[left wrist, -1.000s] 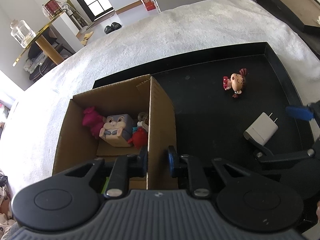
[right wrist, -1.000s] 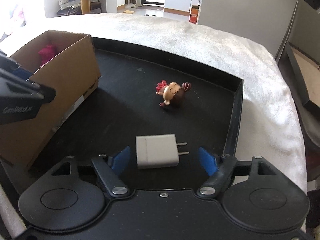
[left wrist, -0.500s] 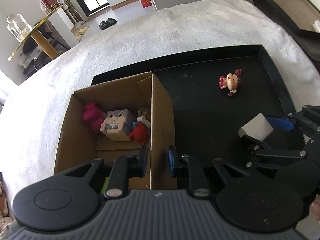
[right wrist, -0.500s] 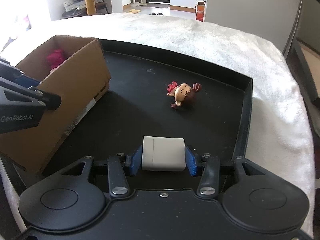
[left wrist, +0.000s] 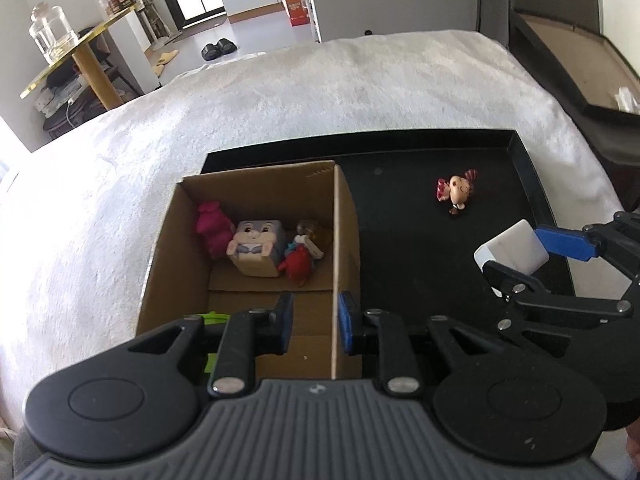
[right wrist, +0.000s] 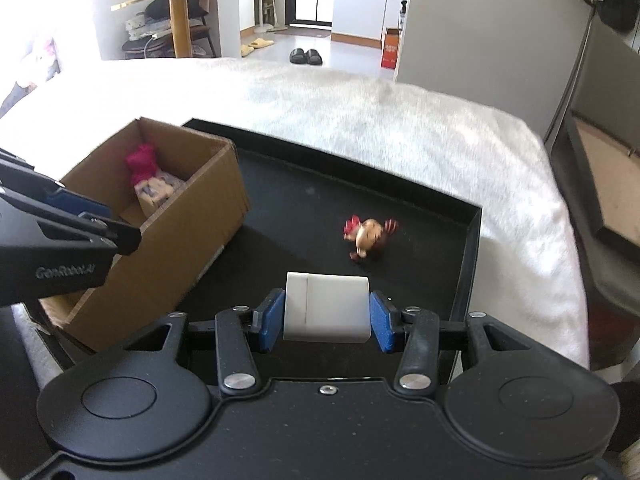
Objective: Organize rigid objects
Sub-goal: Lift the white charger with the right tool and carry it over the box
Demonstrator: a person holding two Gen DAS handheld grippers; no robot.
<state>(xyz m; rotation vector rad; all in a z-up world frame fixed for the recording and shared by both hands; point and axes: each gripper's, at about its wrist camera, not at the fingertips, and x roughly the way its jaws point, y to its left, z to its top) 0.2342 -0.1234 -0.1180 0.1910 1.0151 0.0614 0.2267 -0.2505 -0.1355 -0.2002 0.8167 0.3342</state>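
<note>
**A:** Where is the white charger [right wrist: 326,306] right now?

**B:** Between the two blue pads of the right gripper [right wrist: 326,316], clamped on its left and right faces. It looks lifted clear of the black tray [right wrist: 466,256], though I can't be certain from these angles. In the right wrist view its broad face points at the camera; the prongs aren't visible, so I'd guess they point away from it.

**A:** And which way does it have to travel?

**B:** Left. The cardboard box [right wrist: 188,236] stands at the left end of the tray, open at the top, and the charger hangs to the right of it, near the tray's near right side. Its right wall is what stands between the charger and the inside.

**A:** What is the left gripper [left wrist: 312,322] doing?

**B:** Its jaws straddle the box's right wall, one pad inside, one outside. They are close to the cardboard, but there seems to be a gap, so I can't tell whether they truly pinch it. My read is that it steadies the box.

**A:** What is already in the box?

**B:** A pink toy [left wrist: 212,226] toward the far left corner, a bunny cube [left wrist: 256,246] beside it, a small red figure [left wrist: 297,264] to the right of that, and something brownish behind that I can't identify. Something green shows at the near edge.

**A:** Anything left outside?

**B:** One small doll [left wrist: 456,194], lying on its side on the tray, farther away than the charger and well apart from the box. The right gripper is the nearer one to it.
</note>
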